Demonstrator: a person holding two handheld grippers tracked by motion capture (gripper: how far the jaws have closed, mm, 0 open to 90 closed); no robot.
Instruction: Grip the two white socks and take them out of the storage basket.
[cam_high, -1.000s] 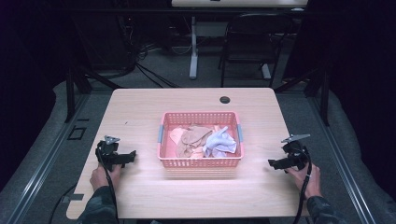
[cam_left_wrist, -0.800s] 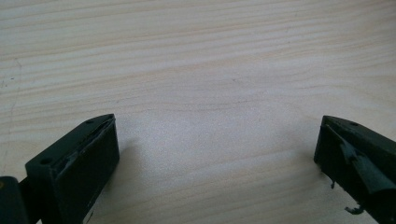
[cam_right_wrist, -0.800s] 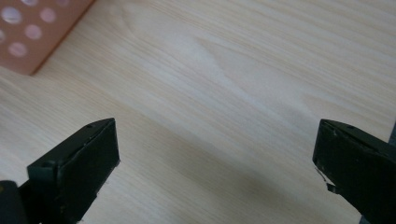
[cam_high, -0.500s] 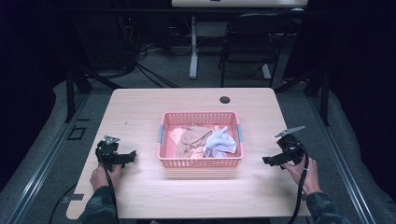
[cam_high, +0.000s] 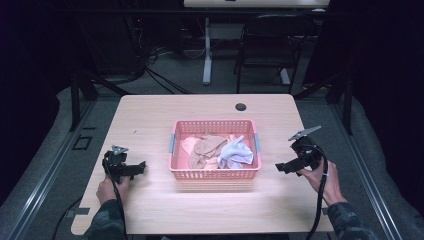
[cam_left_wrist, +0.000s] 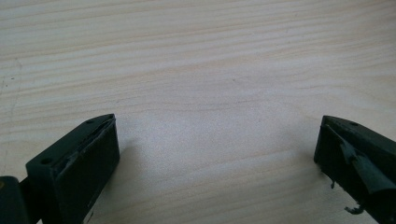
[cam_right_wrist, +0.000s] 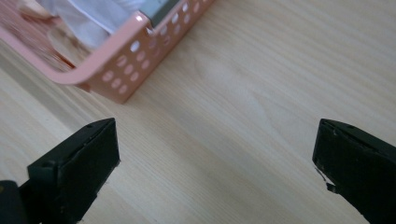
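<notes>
A pink perforated basket (cam_high: 215, 173) sits mid-table holding crumpled cloths: a tan one (cam_high: 207, 146) and a white one (cam_high: 236, 152). My left gripper (cam_high: 140, 167) rests low at the table's left, open, its jaws pointing toward the basket with nothing between them. In the left gripper view my left gripper (cam_left_wrist: 217, 154) looks straight down on bare wood. My right gripper (cam_high: 280, 167) is held above the table right of the basket, tilted, open and empty. In the right gripper view my right gripper (cam_right_wrist: 217, 149) faces the basket's corner (cam_right_wrist: 119, 70) and the white cloth (cam_right_wrist: 93, 18).
The light wooden table (cam_high: 210, 210) has a small dark round grommet (cam_high: 241, 107) near its far edge. Beyond the table stand a dark chair (cam_high: 270, 50) and a white desk leg (cam_high: 206, 55) among floor cables. Black cables trail from both grippers toward the near edge.
My right gripper has lifted off the table, tilted and shifted slightly toward the basket. The left gripper and the basket have stayed put.
</notes>
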